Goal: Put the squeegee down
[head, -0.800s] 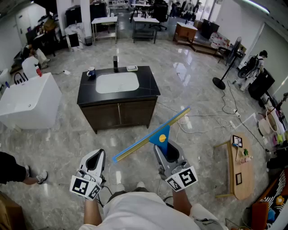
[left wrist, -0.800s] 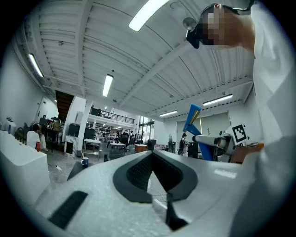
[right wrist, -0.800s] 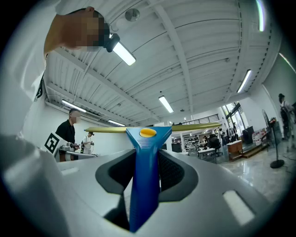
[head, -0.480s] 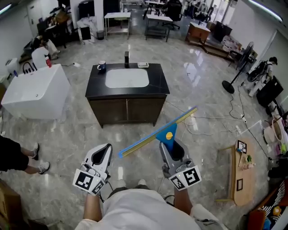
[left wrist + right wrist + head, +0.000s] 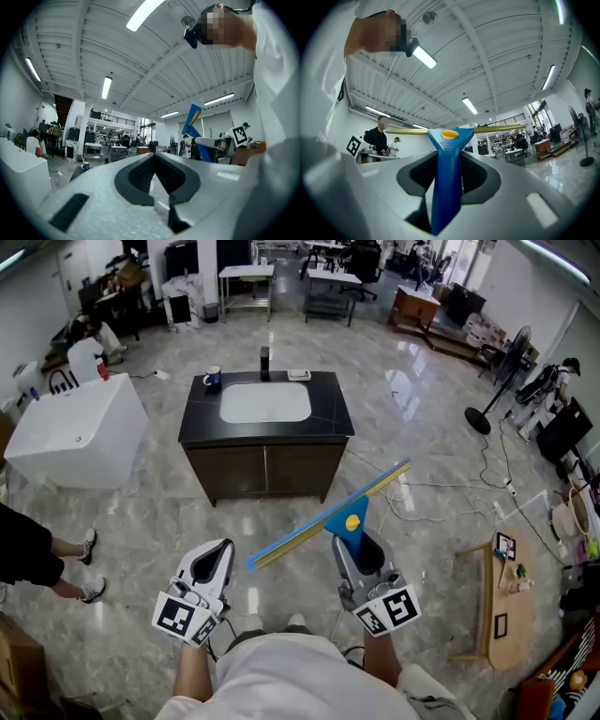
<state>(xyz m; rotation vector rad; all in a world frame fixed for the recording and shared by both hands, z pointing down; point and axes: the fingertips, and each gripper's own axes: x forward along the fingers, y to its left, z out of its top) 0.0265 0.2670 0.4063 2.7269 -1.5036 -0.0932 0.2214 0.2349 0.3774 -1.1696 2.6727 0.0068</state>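
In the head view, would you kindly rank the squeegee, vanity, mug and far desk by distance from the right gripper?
1. Squeegee, held in the right gripper.
2. Vanity, ahead, slightly left.
3. Mug, on the vanity's far left corner.
4. Desk, far back of the room.

You held the squeegee [image 5: 343, 519] above the floor [image 5: 141, 521], before the sink cabinet [image 5: 265, 470].
Your right gripper [image 5: 354, 546] gripped its blue handle [image 5: 355, 532], the blade [image 5: 298, 536] slanting up to the right; your left gripper [image 5: 208, 564] was beside it, apart.

Sink cabinet [image 5: 265, 470] bears a mug [image 5: 213, 378], perhaps a dish [image 5: 300, 375].
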